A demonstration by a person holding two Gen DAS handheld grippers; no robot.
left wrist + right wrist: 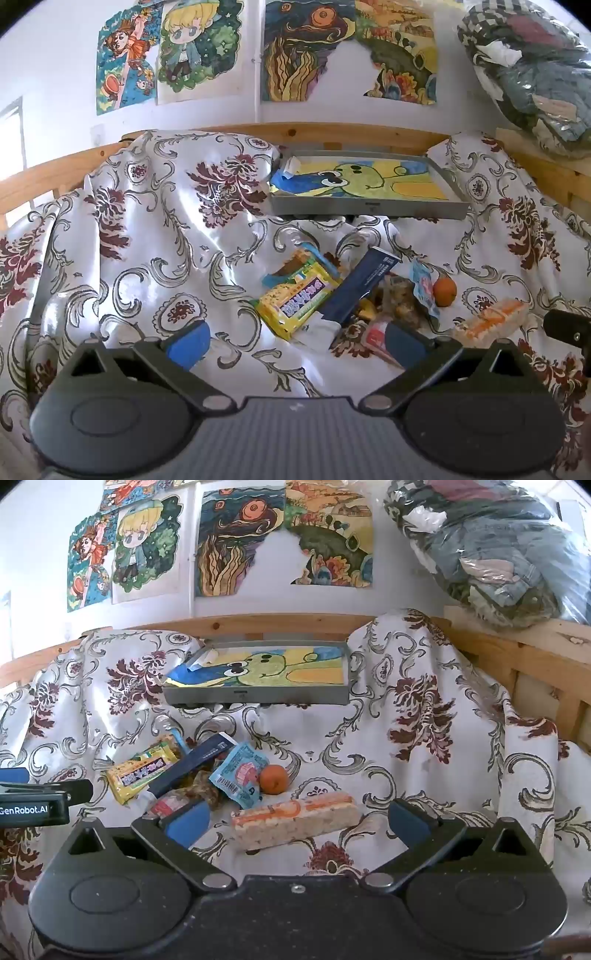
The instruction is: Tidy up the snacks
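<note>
A heap of snacks lies on a floral cloth: a yellow packet, a dark blue box, a light blue pouch, a small orange and a long rice cracker pack. Behind them a grey tray with a frog drawing stands on the cloth. My left gripper is open just short of the yellow packet and holds nothing. My right gripper is open, its fingers to either side of the rice cracker pack without touching it.
A wooden rail runs behind the cloth, with posters on the wall above. A clear bag of clothes rests on the rail at the right. The left gripper's body shows at the right wrist view's left edge.
</note>
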